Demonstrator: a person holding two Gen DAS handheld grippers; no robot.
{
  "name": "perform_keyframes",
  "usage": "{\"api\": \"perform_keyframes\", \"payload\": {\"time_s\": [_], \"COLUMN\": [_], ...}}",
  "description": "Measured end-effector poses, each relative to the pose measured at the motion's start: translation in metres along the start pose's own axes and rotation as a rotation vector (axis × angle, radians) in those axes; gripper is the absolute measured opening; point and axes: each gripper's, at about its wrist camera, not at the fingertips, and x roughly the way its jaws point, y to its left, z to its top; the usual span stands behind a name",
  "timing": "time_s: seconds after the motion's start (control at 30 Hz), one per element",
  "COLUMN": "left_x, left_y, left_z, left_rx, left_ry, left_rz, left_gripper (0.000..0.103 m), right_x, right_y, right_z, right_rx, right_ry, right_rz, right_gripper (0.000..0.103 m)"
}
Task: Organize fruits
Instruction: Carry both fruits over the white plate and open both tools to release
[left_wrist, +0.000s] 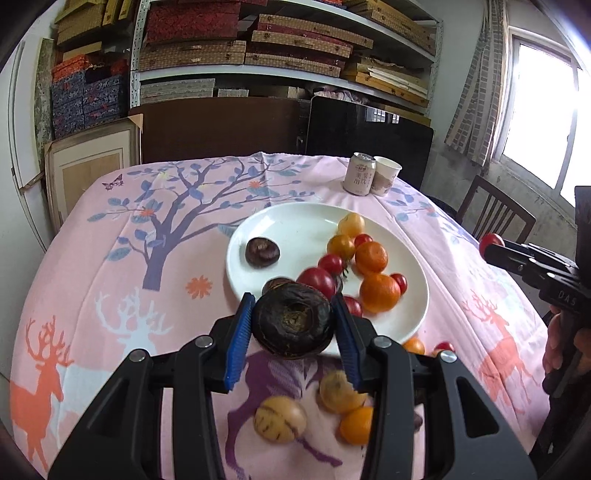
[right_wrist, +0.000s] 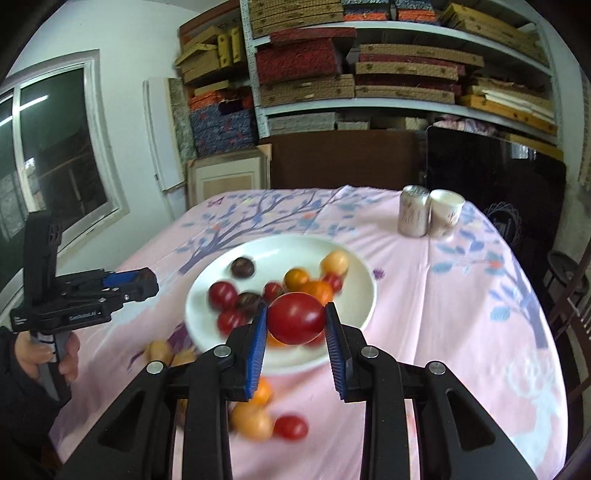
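Note:
A white plate on the pink tablecloth holds red tomatoes, yellow tomatoes, two oranges and dark brown water chestnuts. My left gripper is shut on a dark brown water chestnut, held above the plate's near rim. My right gripper is shut on a red tomato, lifted over the plate. Loose fruit lies on the cloth in front of the plate: a pale striped fruit, yellow and orange ones and a small red tomato.
A drink can and a paper cup stand at the table's far right. A hand holds the left gripper at the table's left edge. Shelves of boxes fill the back wall. A wooden chair stands to the right.

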Motion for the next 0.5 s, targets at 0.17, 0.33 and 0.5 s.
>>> {"api": "perform_keyframes", "payload": {"time_s": [0.17,0.33,0.5], "left_x": [0.052,0.103,0.115], "left_y": [-0.008,-0.016,-0.015], "left_z": [0.039,0.056,0.059], "left_rx": [-0.032,-0.045,-0.061], "left_ry": [0.040,0.093,0.080], "left_rz": [0.000,0.010,0.016], "left_gripper": [0.042,0.042,0.050], "right_x": [0.053,0.100,0.105], "right_y": [-0.003,0.007,0.009], "right_z": [0.020,0.026,0.023], "right_rx": [0.021,-0.019,-0.039], "right_ry": [0.024,0.050,0.049], "right_rz": [0.013,0.028,0.009], "right_gripper": [0.031,0.032,0.047]}}
